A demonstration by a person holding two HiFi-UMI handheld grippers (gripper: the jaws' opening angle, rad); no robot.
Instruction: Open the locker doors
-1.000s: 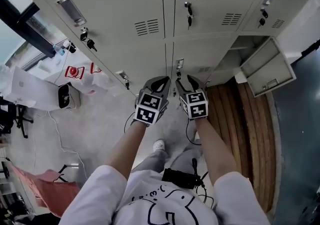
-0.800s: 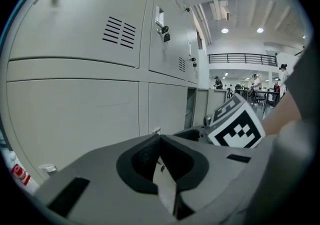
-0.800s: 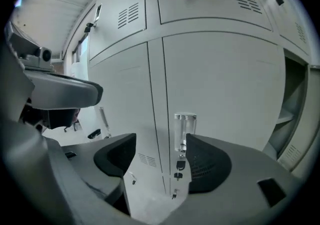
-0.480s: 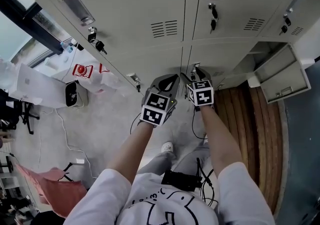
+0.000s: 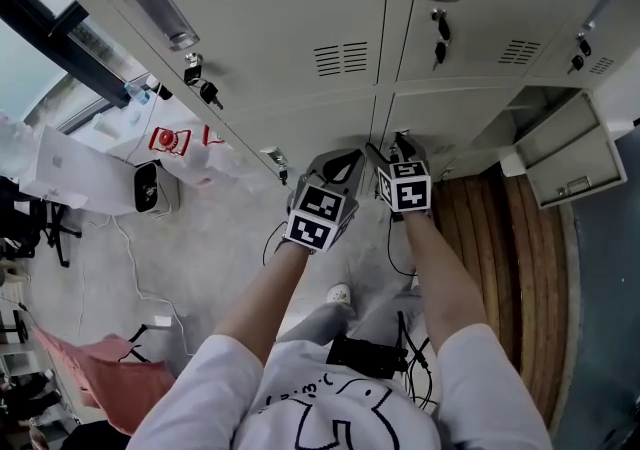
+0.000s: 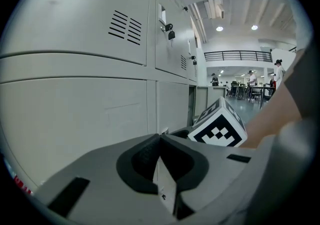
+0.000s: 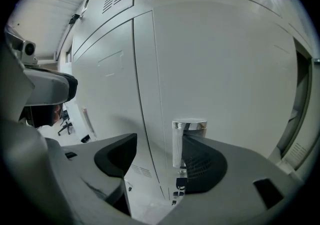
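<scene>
Showed left gripper (image 6: 160, 139) near, jaws closed tip to tip. Faced grey locker doors (image 6: 75, 104) at left, with vent slots (image 6: 125, 25) and hanging key (image 6: 170, 32). Caught marker cube (image 6: 220, 130) and forearm (image 6: 280, 109) at right, people (image 6: 250, 79) far off.

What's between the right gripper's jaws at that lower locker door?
Right gripper view: the shiny metal door handle stands between the right gripper's open jaws, near the right one. The jaws just opened wide, then eased slightly closed.
</scene>
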